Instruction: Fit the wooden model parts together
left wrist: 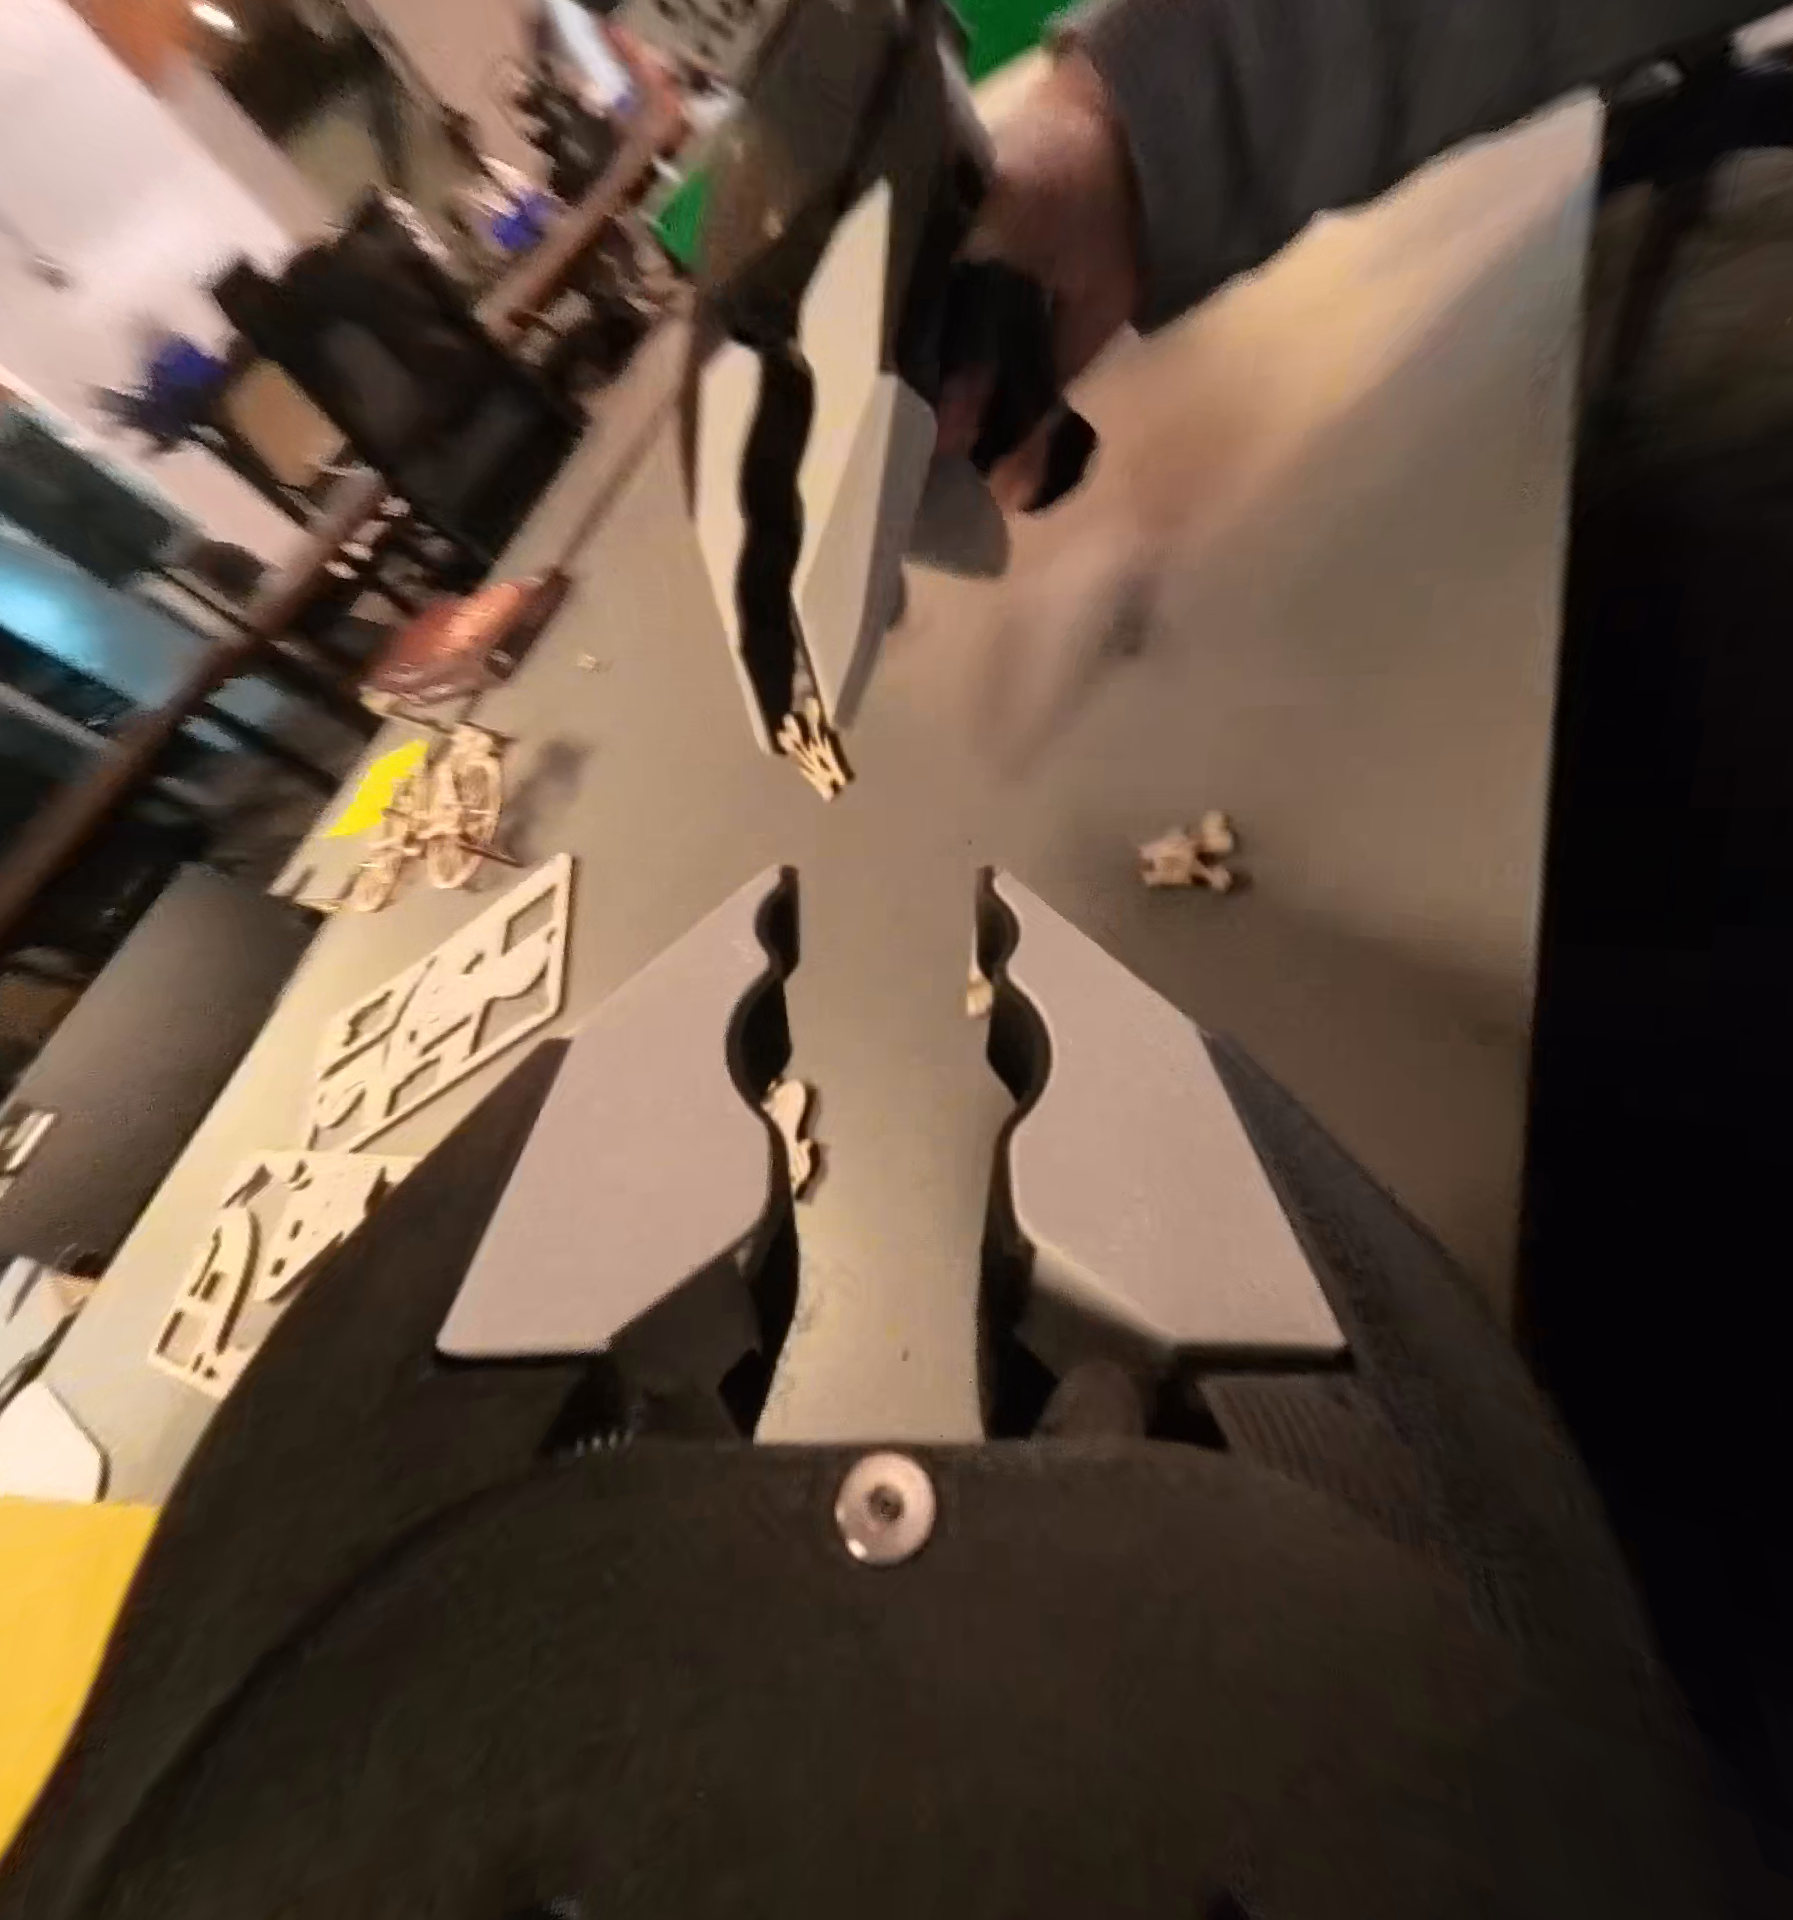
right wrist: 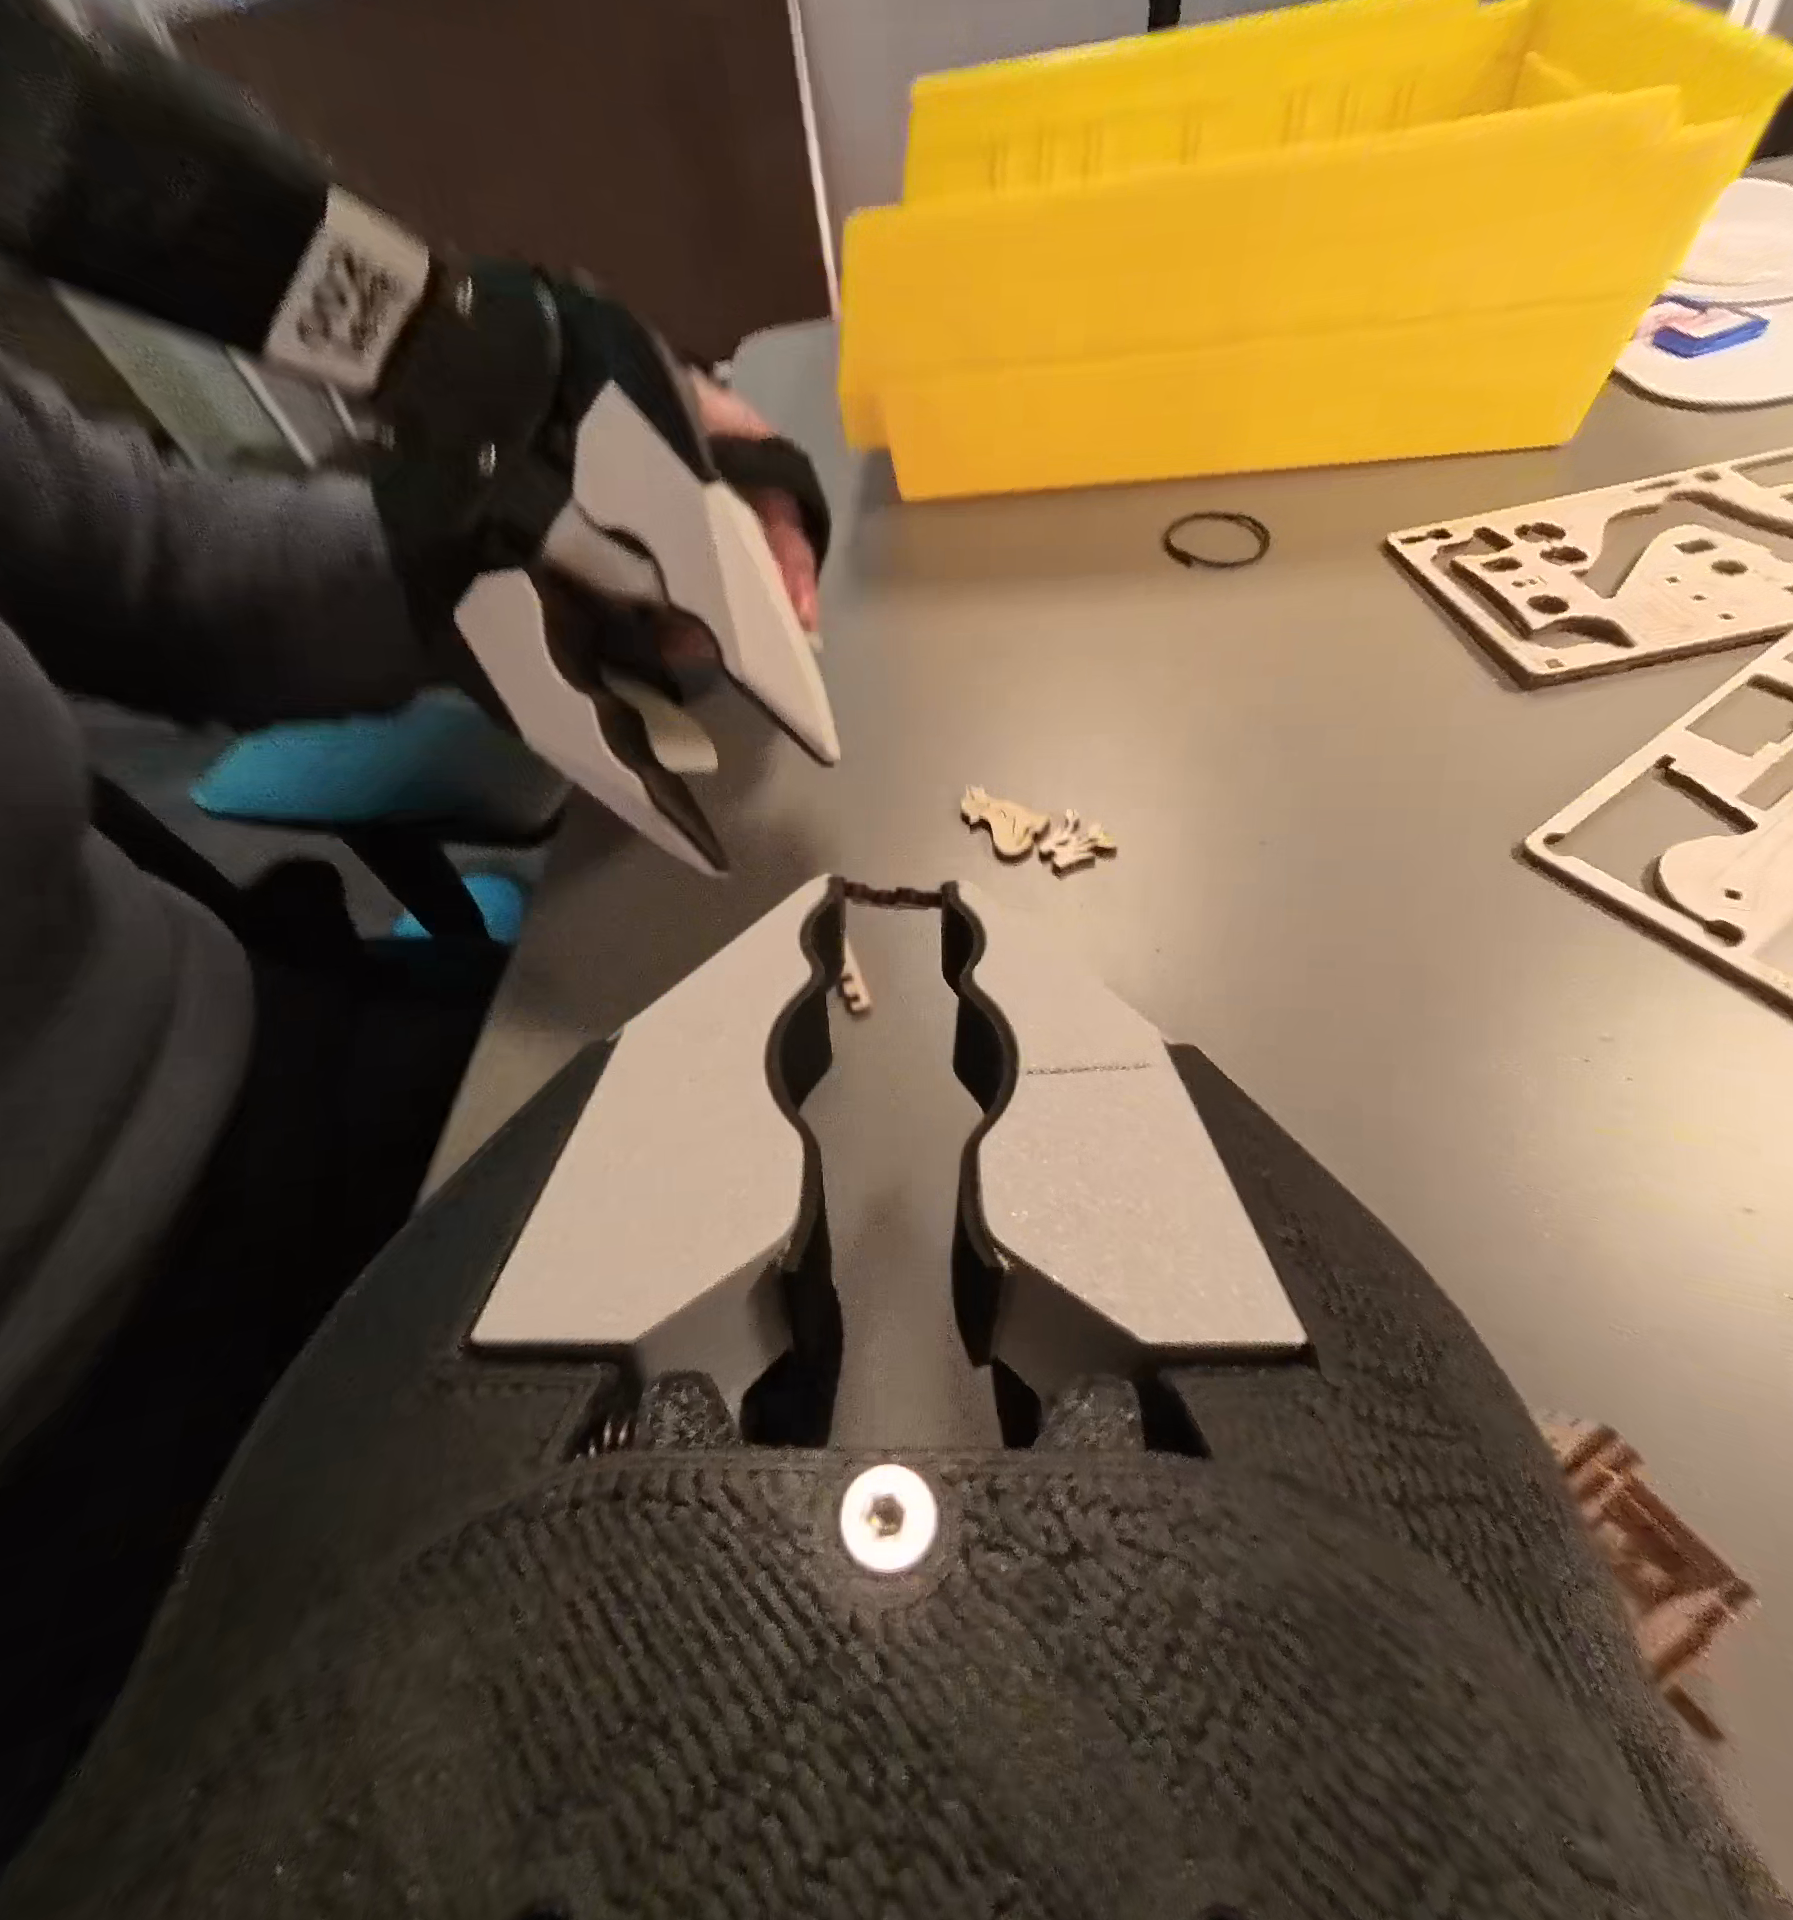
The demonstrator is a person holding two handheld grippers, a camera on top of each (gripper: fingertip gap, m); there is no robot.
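Note:
My right gripper (right wrist: 890, 889) is shut on a small flat wooden part (right wrist: 892, 894), seen edge-on between its tips. In the left wrist view the same gripper (left wrist: 807, 740) hangs over the grey table (left wrist: 1287, 520) with the pale part (left wrist: 819, 756) at its tips. My left gripper (left wrist: 887, 881) is open and empty, facing the right one a short way off. It also shows in the right wrist view (right wrist: 772, 805), held by a gloved hand. Loose wooden pieces (right wrist: 1037, 831) lie on the table between and beside the grippers (left wrist: 1188, 854).
A yellow bin (right wrist: 1235, 312) stands at the back. Punched-out wooden sheets (right wrist: 1619, 561) lie to the right, with a black ring (right wrist: 1216, 542) nearby. A small built wooden bicycle (left wrist: 445, 821) and more sheets (left wrist: 456, 997) lie at the table's side. The table edge (right wrist: 476, 1049) is close on the left. There is about 4 cm between the tips of the two grippers.

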